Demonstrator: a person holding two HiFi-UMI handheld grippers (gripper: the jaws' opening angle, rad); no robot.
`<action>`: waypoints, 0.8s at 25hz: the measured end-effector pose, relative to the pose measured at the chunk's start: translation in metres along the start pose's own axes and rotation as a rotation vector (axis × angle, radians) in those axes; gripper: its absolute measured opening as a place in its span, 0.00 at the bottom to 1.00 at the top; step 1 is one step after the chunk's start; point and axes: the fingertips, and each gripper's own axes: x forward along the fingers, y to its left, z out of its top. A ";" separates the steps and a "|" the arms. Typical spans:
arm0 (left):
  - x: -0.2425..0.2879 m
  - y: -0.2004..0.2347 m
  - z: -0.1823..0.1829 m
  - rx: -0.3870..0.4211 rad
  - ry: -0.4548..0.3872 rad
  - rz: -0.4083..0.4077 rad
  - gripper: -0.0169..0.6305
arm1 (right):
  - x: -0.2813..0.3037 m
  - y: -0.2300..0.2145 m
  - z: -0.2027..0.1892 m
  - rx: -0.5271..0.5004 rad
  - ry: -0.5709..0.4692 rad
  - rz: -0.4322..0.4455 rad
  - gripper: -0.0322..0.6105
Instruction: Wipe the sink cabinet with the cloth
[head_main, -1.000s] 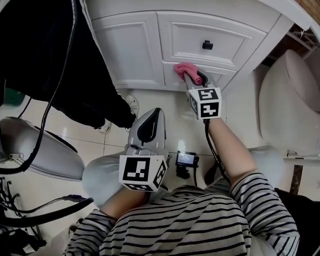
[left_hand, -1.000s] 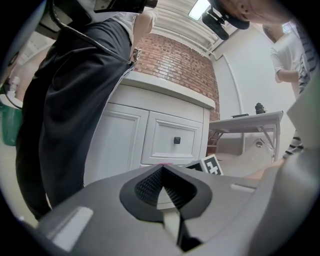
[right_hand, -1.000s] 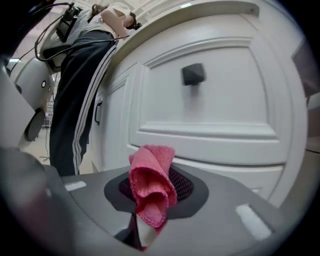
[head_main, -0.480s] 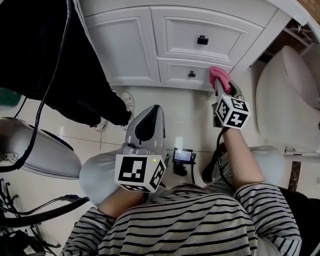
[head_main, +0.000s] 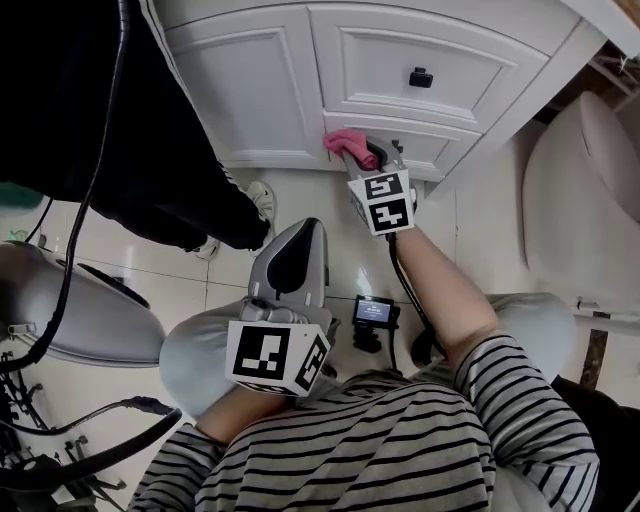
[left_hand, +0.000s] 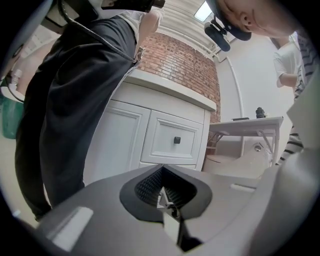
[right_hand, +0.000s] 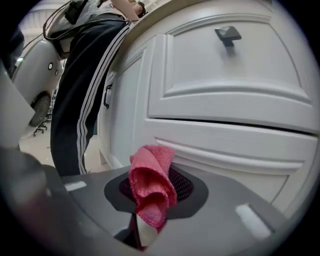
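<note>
The white sink cabinet (head_main: 260, 80) fills the top of the head view, with a drawer and its black knob (head_main: 420, 77). My right gripper (head_main: 368, 158) is shut on a pink cloth (head_main: 345, 143), which is pressed against the lower drawer front near the cabinet's middle. In the right gripper view the pink cloth (right_hand: 150, 187) sticks out folded from the shut jaws just before the lower drawer (right_hand: 225, 145). My left gripper (head_main: 290, 262) hangs low over the floor, away from the cabinet, jaws shut with nothing in them; the left gripper view shows the cabinet (left_hand: 165, 135) ahead.
A person in black trousers (head_main: 90, 120) stands at the cabinet's left. A white toilet (head_main: 590, 190) is at the right. A small black device (head_main: 372, 315) lies on the tiled floor near my knees. Grey rounded equipment (head_main: 70, 310) and cables sit at the left.
My right gripper has swept the pink cloth leftward along the lower drawer front, from near the cabinet's right corner to its middle. The left gripper has stayed put.
</note>
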 end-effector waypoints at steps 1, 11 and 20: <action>0.002 0.000 -0.001 -0.004 0.003 -0.001 0.02 | -0.007 -0.011 -0.005 0.014 0.004 -0.024 0.19; 0.015 -0.015 -0.010 0.002 0.025 -0.039 0.02 | -0.095 -0.153 -0.051 0.209 -0.018 -0.293 0.20; 0.012 -0.005 -0.005 -0.026 0.015 -0.021 0.02 | -0.073 -0.085 -0.074 0.219 0.010 -0.230 0.19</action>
